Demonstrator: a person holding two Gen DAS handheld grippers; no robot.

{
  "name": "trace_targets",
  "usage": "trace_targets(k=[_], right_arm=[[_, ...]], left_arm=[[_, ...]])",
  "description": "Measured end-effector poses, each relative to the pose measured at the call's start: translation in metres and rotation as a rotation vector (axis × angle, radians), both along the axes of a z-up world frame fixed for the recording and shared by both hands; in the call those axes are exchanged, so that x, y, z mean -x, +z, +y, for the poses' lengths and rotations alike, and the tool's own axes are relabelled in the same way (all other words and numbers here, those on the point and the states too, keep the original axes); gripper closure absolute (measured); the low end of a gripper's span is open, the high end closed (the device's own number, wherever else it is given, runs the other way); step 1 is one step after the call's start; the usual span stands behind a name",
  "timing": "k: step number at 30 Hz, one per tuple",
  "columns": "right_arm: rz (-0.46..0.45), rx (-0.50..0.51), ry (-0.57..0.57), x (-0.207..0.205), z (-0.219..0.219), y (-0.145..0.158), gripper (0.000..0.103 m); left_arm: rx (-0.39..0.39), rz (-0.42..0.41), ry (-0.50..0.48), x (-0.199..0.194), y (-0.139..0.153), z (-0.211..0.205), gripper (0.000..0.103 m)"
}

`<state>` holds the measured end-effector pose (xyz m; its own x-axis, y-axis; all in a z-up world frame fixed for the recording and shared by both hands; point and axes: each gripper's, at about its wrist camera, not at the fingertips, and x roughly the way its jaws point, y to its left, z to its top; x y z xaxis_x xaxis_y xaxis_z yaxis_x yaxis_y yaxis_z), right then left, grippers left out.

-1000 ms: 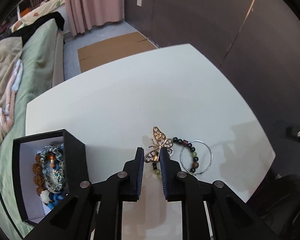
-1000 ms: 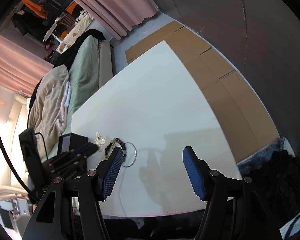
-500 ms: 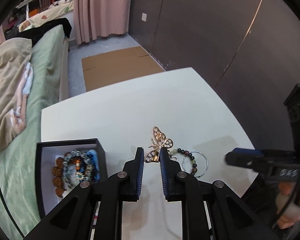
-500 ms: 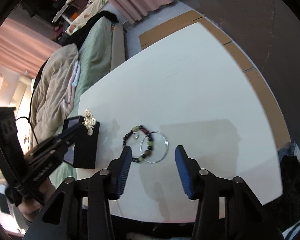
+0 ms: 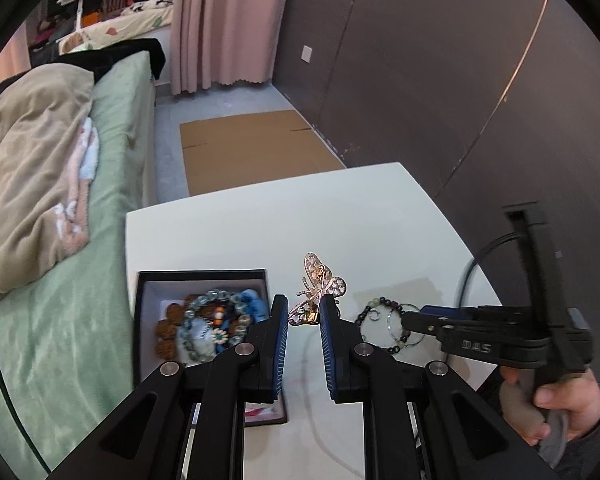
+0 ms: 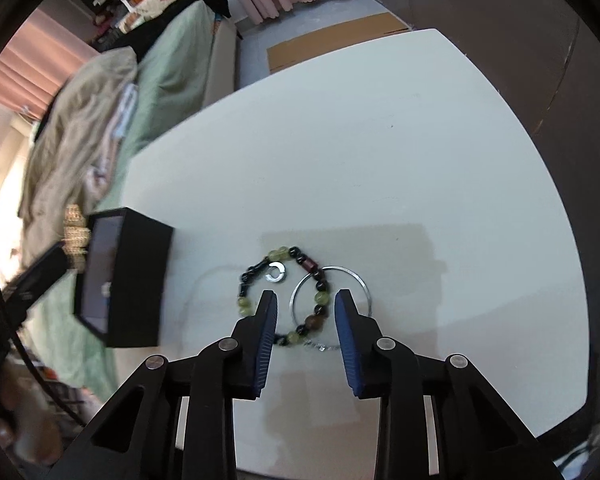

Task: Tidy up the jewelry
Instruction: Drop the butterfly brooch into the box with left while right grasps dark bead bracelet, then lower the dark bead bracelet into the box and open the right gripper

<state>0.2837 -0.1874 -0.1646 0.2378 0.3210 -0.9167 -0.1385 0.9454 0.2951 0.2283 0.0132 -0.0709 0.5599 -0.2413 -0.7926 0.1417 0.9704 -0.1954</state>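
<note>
Left wrist view: left gripper (image 5: 304,316) is pinching a gold butterfly brooch (image 5: 318,290) by its lower edge, blue pads close together w/ the brooch between the tips. Brooch stands upright above the white table (image 5: 260,224), wings fanned up and to the right, long axis running lower-left to upper-right. It's held in the air just right of the black jewelry box (image 5: 140,320), not touching it. Box sits at the table's left edge, open top up, w/ beaded bracelets (image 5: 208,324) piled inside: brown, pale green, blue beads. To the right, a beaded bracelet (image 5: 380,320) and thin silver ring hoop (image 5: 414,336) lie flat on the table. Right gripper (image 5: 424,314) comes in from the right, roughly level, tips over the hoop; a hand (image 5: 560,404) grips its handle at lower right.

Right wrist view: right gripper (image 6: 306,312) points down at the table, fingers spread wide, straddling the overlap of bracelet (image 6: 284,292) and hoop (image 6: 330,296), nothing clamped. Can't tell if tips touch the table. Bracelet lies flat as a loop; hoop overlaps its right side. A small silver ring (image 6: 275,272) lies inside the bracelet loop. Box (image 6: 136,280) stands well left of these. Brooch (image 6: 76,234) shows blurred at the left, at the box's far side, in the left gripper's tip.
</note>
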Motion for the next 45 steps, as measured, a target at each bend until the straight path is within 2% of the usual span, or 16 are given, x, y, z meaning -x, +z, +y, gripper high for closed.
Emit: trace_targets(k=[2, 4, 5, 9, 12, 16, 22, 23, 25, 26, 27, 28, 36, 43, 45], right_arm=[[0.007, 0.042, 0.002, -0.001, 0.006, -0.005, 0.073], [0.006, 0.111, 0.012, -0.002, 0.013, -0.012, 0.080], [-0.015, 0.139, 0.020, -0.001, 0.015, -0.011, 0.091], [-0.029, 0.162, 0.027, 0.001, 0.019, -0.012, 0.093], [-0.049, 0.106, 0.009, 0.004, 0.012, -0.004, 0.093], [-0.108, 0.002, 0.014, 0.009, 0.011, 0.021, 0.093], [-0.171, -0.100, 0.053, 0.020, 0.018, 0.046, 0.093], [-0.177, -0.112, 0.060, 0.021, 0.020, 0.048, 0.093], [-0.187, -0.127, 0.072, 0.024, 0.021, 0.054, 0.093], [-0.193, -0.130, 0.078, 0.024, 0.022, 0.058, 0.093], [-0.202, -0.133, 0.088, 0.026, 0.023, 0.062, 0.093], [-0.208, -0.138, 0.094, 0.025, 0.028, 0.064, 0.093], [-0.293, -0.191, 0.169, 0.036, 0.053, 0.103, 0.093], [-0.292, -0.238, 0.236, 0.037, 0.086, 0.112, 0.093], [-0.282, -0.259, 0.259, 0.036, 0.099, 0.112, 0.093]], left_arm=[[0.006, -0.007, 0.010, 0.004, 0.003, 0.006, 0.086], [0.008, -0.012, 0.024, 0.007, 0.006, 0.014, 0.086], [0.012, -0.014, 0.033, 0.008, 0.007, 0.019, 0.086], [0.029, -0.013, 0.072, 0.012, 0.008, 0.037, 0.086], [0.035, -0.008, 0.090, 0.014, 0.008, 0.047, 0.086], [0.036, 0.014, 0.100, 0.015, 0.004, 0.055, 0.086], [0.097, 0.064, 0.113, 0.008, -0.006, 0.067, 0.085], [0.099, 0.063, 0.120, 0.008, -0.006, 0.068, 0.082], [0.106, 0.050, 0.132, 0.008, -0.003, 0.071, 0.068], [0.110, 0.040, 0.137, 0.009, -0.001, 0.072, 0.054], [0.112, 0.027, 0.140, 0.011, 0.002, 0.072, 0.045], [0.111, 0.011, 0.142, 0.012, 0.005, 0.072, 0.043], [0.110, -0.008, 0.150, 0.012, 0.010, 0.081, 0.042], [0.116, -0.007, 0.188, 0.013, 0.011, 0.096, 0.042], [0.115, -0.011, 0.201, 0.014, 0.012, 0.101, 0.038]])
